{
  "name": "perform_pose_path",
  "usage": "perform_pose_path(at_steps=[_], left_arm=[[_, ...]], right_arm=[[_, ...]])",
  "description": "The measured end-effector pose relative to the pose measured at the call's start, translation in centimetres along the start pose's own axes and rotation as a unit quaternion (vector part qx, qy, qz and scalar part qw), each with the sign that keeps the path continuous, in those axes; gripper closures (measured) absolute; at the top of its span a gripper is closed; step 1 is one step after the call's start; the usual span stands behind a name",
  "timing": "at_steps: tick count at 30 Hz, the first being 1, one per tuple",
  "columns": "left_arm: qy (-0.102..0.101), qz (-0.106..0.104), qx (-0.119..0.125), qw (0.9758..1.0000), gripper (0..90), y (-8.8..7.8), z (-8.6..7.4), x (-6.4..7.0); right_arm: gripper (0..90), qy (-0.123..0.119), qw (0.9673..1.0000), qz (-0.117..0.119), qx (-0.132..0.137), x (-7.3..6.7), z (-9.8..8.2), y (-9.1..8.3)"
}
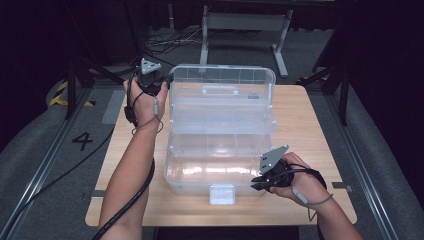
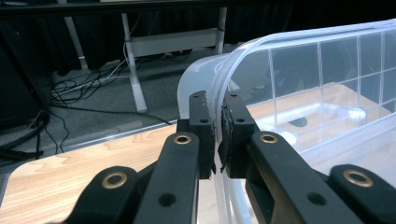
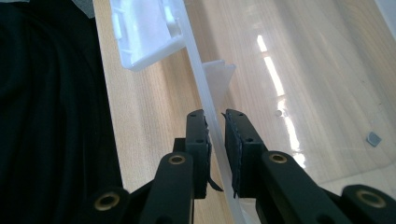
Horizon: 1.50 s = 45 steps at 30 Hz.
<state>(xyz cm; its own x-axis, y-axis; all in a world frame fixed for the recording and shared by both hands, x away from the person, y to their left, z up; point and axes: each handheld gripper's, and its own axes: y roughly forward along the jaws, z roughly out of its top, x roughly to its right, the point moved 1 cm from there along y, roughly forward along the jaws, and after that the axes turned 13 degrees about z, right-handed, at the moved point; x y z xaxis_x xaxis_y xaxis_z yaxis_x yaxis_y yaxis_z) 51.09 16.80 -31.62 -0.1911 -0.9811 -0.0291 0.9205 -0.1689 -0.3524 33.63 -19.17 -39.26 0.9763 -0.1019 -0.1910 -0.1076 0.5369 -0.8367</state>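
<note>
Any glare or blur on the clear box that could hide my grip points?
High view: soft overall, with a bright glare band along the clear box base's front wall; dark surroundings. Left gripper view: the lid rim at the left gripper is sharp, the near jaw bodies blurred. Right gripper view: bright streaks reflect inside the base, yet the wall at the right gripper reads clearly.

Lighting: bright overhead on tabletop [image 1: 310, 130]; surroundings dark. White glare streaks on clear plastic box [image 1: 220, 165]. Near tongs slightly soft.

We stretch our left gripper [image 1: 162, 82] far out at 11 o'clock; our right gripper [image 1: 257, 182] stays near at 4 o'clock, both squeezed nearly closed.
</note>
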Motion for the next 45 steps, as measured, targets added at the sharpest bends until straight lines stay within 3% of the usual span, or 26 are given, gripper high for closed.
perform_pose_path(at_steps=[35,45], left_arm=[[-0.015,-0.015,-0.006,0.9997,83.7,2.8,-0.8,-0.8],[-0.029,-0.029,-0.013,0.9991,83.3,3.9,-1.2,-1.2]], right_arm=[[80.2,0.001,1.0000,0.002,-0.002,0.1,0.0,0.0],[80.1,0.002,1.0000,0.002,-0.001,0.1,0.1,0.0]])
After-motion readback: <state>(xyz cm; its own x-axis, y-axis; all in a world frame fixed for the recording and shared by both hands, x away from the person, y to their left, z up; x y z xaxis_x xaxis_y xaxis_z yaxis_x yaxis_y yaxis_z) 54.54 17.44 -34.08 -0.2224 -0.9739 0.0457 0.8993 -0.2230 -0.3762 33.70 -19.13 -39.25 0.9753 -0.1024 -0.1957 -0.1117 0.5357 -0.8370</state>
